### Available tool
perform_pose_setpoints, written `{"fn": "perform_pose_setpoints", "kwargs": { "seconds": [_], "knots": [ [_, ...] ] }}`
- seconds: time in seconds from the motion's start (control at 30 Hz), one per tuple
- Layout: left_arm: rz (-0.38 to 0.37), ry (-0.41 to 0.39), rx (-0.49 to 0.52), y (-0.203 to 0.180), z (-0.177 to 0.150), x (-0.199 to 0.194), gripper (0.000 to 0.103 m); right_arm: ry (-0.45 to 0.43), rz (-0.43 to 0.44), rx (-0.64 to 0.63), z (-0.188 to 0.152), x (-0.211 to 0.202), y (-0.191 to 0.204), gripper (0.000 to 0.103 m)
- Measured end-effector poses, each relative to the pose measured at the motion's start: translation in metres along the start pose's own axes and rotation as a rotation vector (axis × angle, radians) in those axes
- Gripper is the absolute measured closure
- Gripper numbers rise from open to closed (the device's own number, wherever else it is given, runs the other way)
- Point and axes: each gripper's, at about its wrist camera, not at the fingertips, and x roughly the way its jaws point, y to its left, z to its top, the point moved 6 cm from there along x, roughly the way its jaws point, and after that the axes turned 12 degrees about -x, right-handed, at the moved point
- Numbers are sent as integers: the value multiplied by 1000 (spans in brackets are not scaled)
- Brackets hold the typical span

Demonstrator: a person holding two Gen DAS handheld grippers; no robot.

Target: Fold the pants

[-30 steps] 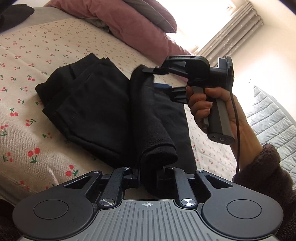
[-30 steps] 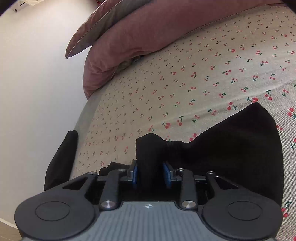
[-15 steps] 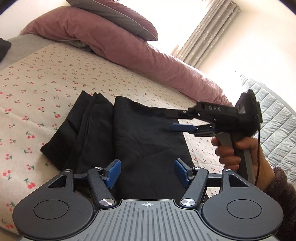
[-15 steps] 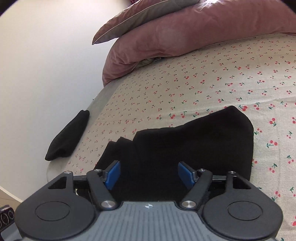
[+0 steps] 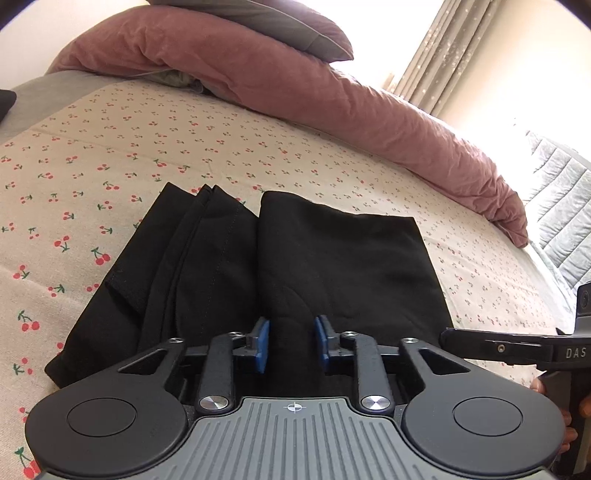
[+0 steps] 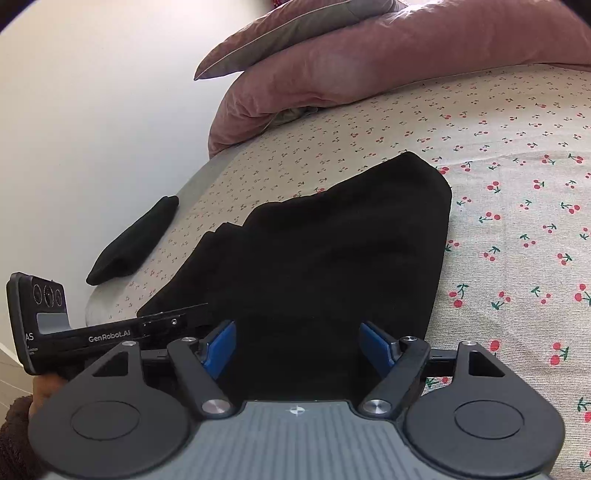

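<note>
The black pants (image 5: 332, 258) lie folded on the cherry-print bed sheet (image 5: 110, 140); they also show in the right wrist view (image 6: 332, 251). My left gripper (image 5: 291, 343) is at the near edge of the pants, its blue pads (image 5: 261, 343) closed onto a raised ridge of the black cloth. My right gripper (image 6: 299, 347) is open over the near edge of the pants, its blue pads (image 6: 221, 347) wide apart and holding nothing. The right gripper's body shows at the right edge of the left wrist view (image 5: 517, 347).
A long pink pillow (image 5: 295, 85) with a grey pillow (image 5: 288, 26) on it lies along the far side of the bed. A small black folded item (image 6: 133, 243) lies near the bed's edge by the white wall. A grey quilt (image 5: 554, 206) lies right.
A second ago both grippers held a lifted fold of the pants. They laid it flat and opened. Now the left gripper has closed on the near edge again; the right stays open.
</note>
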Motion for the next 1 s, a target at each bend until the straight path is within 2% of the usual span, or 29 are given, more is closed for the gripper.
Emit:
{"fn": "perform_pose_setpoints", "kwargs": {
  "seconds": [0.03, 0.1, 0.27, 0.4, 0.53, 0.7, 0.77, 0.87, 0.9, 0.93, 0.97, 1.0],
  "knots": [
    [4, -3, 8, -2, 1, 1, 101, -7, 22, 2, 1, 0, -1, 27],
    [7, -16, 30, -7, 5, -5, 101, -19, 55, -6, 3, -1, -2, 26],
    [-12, -15, 63, -14, 32, -22, 101, -35, 56, -9, 2, -7, -9, 24],
    [38, -17, 85, -1, 57, -31, 101, -30, 36, -23, 0, -9, -13, 24],
    [74, -8, 57, 23, 74, -35, 100, -20, 23, -36, -3, -9, -18, 23],
    [218, -18, 86, 55, 73, -20, 99, 7, 17, -19, -6, 1, -23, 23],
    [223, -11, 68, 65, 72, -16, 98, 11, 15, -20, -8, 3, -23, 23],
    [186, -5, 72, 68, 71, -15, 85, 11, 16, -28, -8, 3, -21, 22],
    [172, 5, 73, 68, 71, -14, 68, 11, 18, -27, -7, 4, -20, 20],
    [159, 15, 70, 68, 71, -13, 34, 10, 22, -25, -7, 4, -20, 19],
    [144, 15, 62, 69, 72, -12, 22, 9, 27, -20, -7, 5, -20, 18],
    [122, 9, 49, 70, 73, -11, 21, 9, 36, -12, -6, 6, -21, 18]
  ]
}}
